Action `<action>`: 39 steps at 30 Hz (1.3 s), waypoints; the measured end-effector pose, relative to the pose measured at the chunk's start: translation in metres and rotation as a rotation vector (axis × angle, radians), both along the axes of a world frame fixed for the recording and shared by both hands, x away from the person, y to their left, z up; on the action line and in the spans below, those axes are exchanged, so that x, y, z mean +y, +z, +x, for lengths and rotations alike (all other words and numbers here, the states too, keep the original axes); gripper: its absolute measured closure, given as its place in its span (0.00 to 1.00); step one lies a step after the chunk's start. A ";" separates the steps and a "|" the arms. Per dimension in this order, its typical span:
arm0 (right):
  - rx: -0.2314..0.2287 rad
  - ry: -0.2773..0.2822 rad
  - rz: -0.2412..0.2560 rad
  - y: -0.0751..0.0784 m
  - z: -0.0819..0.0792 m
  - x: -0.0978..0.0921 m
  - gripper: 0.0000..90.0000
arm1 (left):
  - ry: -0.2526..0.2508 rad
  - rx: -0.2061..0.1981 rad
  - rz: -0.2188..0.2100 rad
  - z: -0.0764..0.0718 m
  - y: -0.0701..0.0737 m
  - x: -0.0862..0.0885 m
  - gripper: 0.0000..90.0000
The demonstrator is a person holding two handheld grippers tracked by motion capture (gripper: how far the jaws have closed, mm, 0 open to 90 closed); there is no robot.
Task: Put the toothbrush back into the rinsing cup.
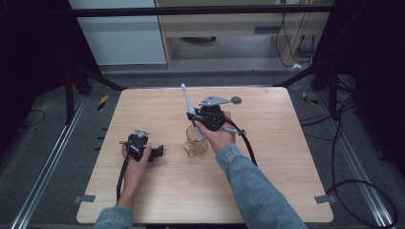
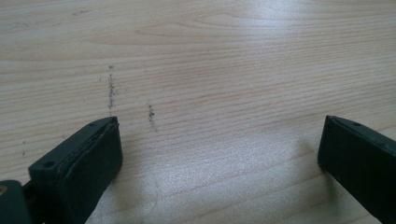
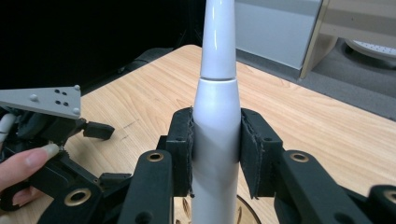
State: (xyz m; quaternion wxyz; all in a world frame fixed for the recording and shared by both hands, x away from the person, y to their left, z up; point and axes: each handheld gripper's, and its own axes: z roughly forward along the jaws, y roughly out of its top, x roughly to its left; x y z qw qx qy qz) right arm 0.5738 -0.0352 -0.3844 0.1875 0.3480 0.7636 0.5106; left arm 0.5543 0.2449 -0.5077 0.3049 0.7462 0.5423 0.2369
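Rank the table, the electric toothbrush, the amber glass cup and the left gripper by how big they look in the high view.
1. Table, by far the largest.
2. Electric toothbrush, long and thin.
3. Left gripper and amber glass cup: they look about alike, and each is partly hidden, so I leave them unranked.
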 end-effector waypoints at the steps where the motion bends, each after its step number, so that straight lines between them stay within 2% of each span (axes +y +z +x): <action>1: 0.004 -0.001 0.000 -0.001 0.000 0.000 0.75 | 0.000 0.000 0.000 0.000 0.000 0.000 0.00; 26: 0.035 -0.001 -0.023 -0.018 -0.002 0.000 0.74 | 0.000 0.000 -0.001 0.000 0.000 0.000 0.00; 39: 0.048 0.002 -0.055 -0.026 -0.002 0.001 0.74 | -0.001 0.000 0.000 0.000 0.000 0.000 0.00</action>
